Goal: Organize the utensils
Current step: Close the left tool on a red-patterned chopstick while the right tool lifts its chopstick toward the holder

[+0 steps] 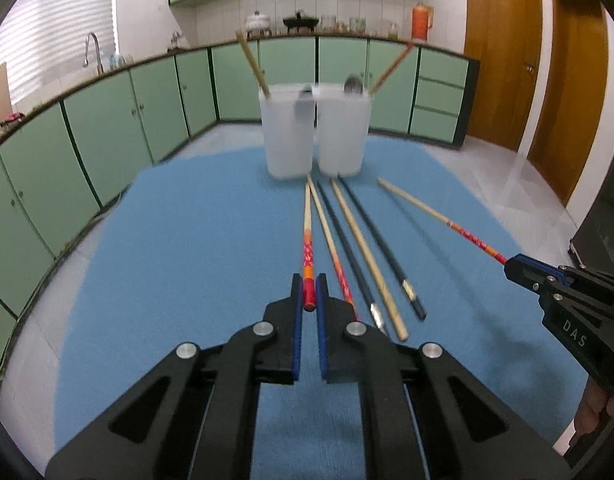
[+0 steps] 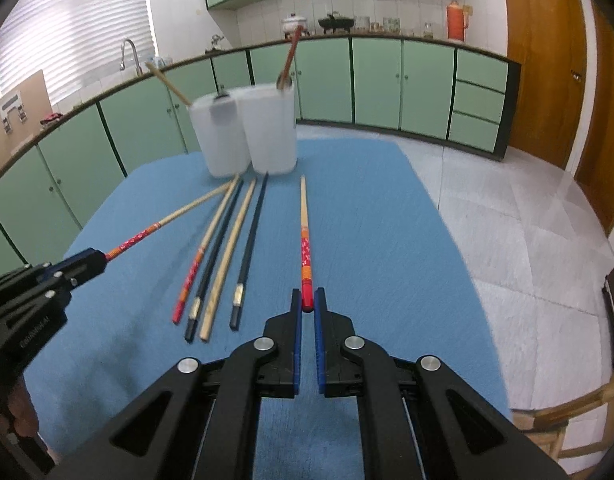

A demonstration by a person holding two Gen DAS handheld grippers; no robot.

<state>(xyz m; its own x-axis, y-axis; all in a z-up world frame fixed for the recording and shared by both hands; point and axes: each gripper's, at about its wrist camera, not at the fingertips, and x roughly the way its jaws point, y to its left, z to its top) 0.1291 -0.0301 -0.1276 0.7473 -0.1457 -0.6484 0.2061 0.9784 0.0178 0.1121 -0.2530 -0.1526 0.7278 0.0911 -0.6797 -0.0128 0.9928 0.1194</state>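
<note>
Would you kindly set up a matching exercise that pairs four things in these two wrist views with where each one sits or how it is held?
Things:
1. left gripper
2. right gripper
3. black chopsticks
4. two white cups

States:
A. standing side by side at the far end of the blue mat
B. lying loose on the mat, tips toward the cups
C. shut on the red-ended chopstick that is set apart from the bunch
D. shut on the red-ended chopstick beside the bunch

Pairs: 1-D, 2-C, 3-B, 4-A
</note>
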